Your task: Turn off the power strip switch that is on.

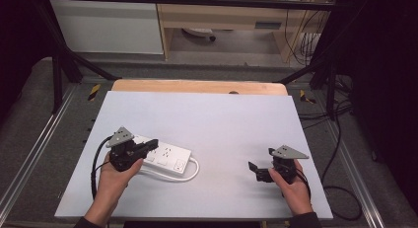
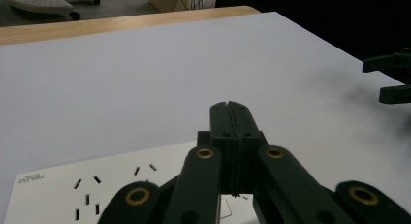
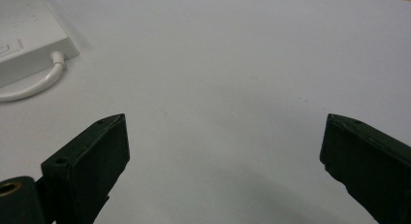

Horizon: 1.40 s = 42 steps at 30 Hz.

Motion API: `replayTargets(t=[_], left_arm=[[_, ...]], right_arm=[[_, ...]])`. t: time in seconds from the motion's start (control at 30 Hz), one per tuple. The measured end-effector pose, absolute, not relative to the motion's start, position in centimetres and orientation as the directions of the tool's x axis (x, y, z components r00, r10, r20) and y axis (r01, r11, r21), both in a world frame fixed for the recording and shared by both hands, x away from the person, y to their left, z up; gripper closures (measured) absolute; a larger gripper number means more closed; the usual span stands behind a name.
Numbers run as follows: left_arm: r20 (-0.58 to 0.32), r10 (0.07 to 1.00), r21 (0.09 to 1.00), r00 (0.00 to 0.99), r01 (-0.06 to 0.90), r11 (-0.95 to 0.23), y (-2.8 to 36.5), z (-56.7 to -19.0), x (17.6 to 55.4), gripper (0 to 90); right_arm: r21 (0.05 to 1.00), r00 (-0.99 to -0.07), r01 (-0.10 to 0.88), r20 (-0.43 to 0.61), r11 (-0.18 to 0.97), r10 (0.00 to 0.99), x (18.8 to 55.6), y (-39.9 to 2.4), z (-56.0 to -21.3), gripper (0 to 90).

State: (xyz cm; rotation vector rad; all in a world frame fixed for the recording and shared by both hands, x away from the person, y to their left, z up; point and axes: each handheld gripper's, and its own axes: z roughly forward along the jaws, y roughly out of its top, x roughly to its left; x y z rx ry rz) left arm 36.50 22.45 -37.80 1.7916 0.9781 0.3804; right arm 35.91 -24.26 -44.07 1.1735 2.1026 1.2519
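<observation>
Fingers of my left gripper [image 2: 229, 118] are clenched empty above the power strip [image 1: 165, 156] near the counter's [image 1: 222, 119] left edge, ready to press; right gripper [image 1: 260, 171] fingers are released, waiting.

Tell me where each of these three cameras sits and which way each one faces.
High view: above the person's side, looking forward and down at the table; both hands and forearms show.
Left gripper view: on the left gripper, jaws shut, above the white power strip.
Right gripper view: on the right gripper, jaws wide apart over bare table.
Shared: both gripper views show the power strip and table.
</observation>
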Motion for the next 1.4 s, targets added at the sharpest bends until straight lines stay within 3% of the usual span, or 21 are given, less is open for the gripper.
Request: replayTargets(t=[1.4], left_arm=[[-0.165, 0.763, 0.817, 0.625, 0.520, -0.250, 22.2, -41.0, 37.4, 89.8]], right_arm=[[0.859, -0.556, 0.448, 0.053, 0.246, 0.829, 35.9, -24.2, -44.1, 4.3]])
